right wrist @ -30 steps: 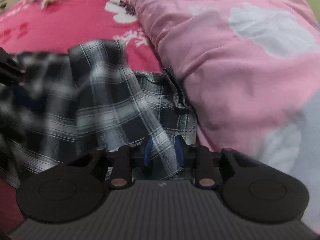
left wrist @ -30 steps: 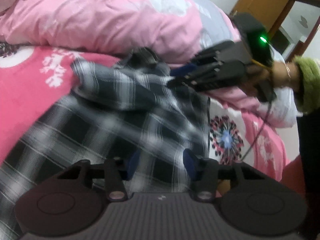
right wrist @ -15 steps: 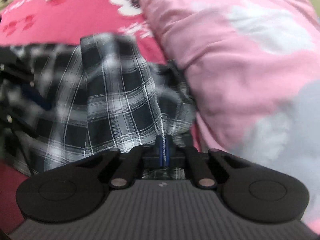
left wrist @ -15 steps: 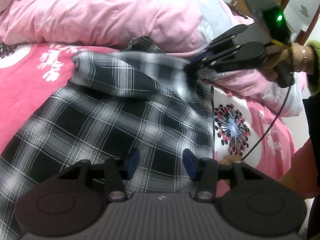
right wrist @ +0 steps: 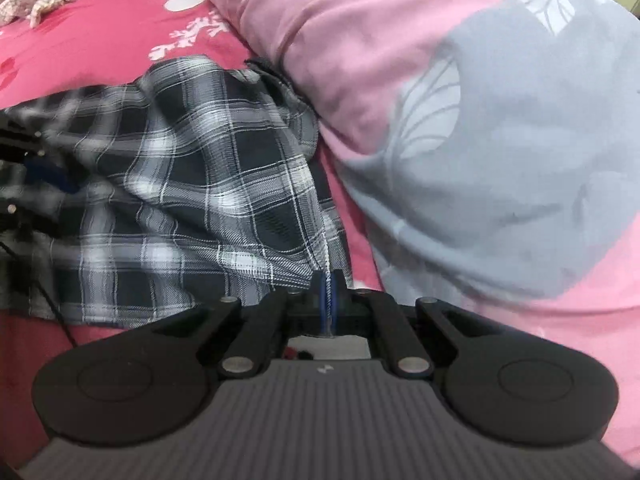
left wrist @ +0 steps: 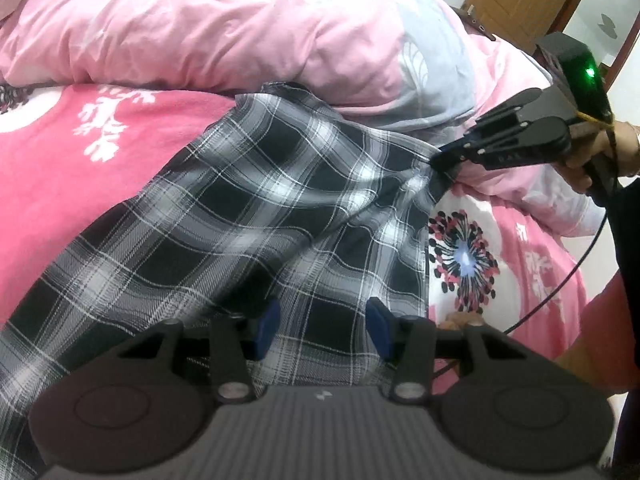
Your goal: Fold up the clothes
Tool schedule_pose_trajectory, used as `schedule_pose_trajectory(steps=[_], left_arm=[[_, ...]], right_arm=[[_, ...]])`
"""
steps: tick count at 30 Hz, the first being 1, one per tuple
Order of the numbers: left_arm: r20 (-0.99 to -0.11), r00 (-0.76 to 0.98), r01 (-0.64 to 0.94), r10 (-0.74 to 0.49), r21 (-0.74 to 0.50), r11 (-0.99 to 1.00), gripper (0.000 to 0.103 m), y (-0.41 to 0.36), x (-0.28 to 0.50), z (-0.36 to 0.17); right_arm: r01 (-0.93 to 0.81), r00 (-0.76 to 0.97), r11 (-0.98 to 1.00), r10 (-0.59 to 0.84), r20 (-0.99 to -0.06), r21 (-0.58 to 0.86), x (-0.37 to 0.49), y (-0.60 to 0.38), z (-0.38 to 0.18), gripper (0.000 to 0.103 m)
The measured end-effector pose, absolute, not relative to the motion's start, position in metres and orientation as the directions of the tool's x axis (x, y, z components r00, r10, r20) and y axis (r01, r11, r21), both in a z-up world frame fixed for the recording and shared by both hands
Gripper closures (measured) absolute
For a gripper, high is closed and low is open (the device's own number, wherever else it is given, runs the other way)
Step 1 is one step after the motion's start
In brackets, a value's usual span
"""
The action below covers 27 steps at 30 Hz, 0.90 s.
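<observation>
Covering bed (left wrist: 60, 184): pink floral sheet, pink-grey quilt (left wrist: 240, 32) heaped along far edge. Plaid shirt (left wrist: 248, 216) spread across sheet, far edge touching quilt, one part lifted. Right gripper (right wrist: 328, 300): jaws just closed, pinched tight on shirt hem near quilt, cloth stretched taut. Left gripper (left wrist: 322, 328): jaws about half open above shirt near bed's near edge, holding nothing. Risk: thin hem could slip from pinch; unpinned shirt may drag, bunch against quilt, spoiling fold. Containers: none visible.
</observation>
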<state>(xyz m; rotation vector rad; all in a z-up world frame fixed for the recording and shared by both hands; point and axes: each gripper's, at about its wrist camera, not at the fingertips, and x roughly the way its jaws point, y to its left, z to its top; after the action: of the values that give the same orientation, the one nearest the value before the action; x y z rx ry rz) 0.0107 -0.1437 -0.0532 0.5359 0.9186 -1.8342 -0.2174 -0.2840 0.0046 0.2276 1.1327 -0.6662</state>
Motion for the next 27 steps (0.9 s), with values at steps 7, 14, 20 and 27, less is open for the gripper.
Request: schedule_pose_trajectory(steps=[7, 14, 20, 27], left_arm=[[-0.707, -0.416, 0.909, -0.572, -0.339, -0.242, 0.054, -0.145, 0.009, -0.053], [-0.712, -0.396, 0.918, -0.58, -0.304, -0.253, 0.053, -0.141, 0.004, -0.054], [-0.716, -0.378, 0.926, -0.587, -0.292, -0.24, 0.053, -0.139, 0.007, -0.048], [-0.684, -0.365, 0.925, -0.631, -0.342, -0.164, 0.053, -0.129, 0.03, -0.034]], right_arm=[[0.532, 0.125, 0.789, -0.433, -0.893, -0.308, -0.218, -0.284, -0.031, 0.1], [0.511, 0.264, 0.809, -0.471, -0.842, -0.292, -0.22, -0.273, 0.016, 0.099], [0.445, 0.475, 0.888, -0.342, -0.811, -0.114, -0.158, -0.291, 0.027, 0.077], [0.483, 0.459, 0.876, -0.245, -0.854, 0.008, -0.109, -0.338, 0.002, 0.07]])
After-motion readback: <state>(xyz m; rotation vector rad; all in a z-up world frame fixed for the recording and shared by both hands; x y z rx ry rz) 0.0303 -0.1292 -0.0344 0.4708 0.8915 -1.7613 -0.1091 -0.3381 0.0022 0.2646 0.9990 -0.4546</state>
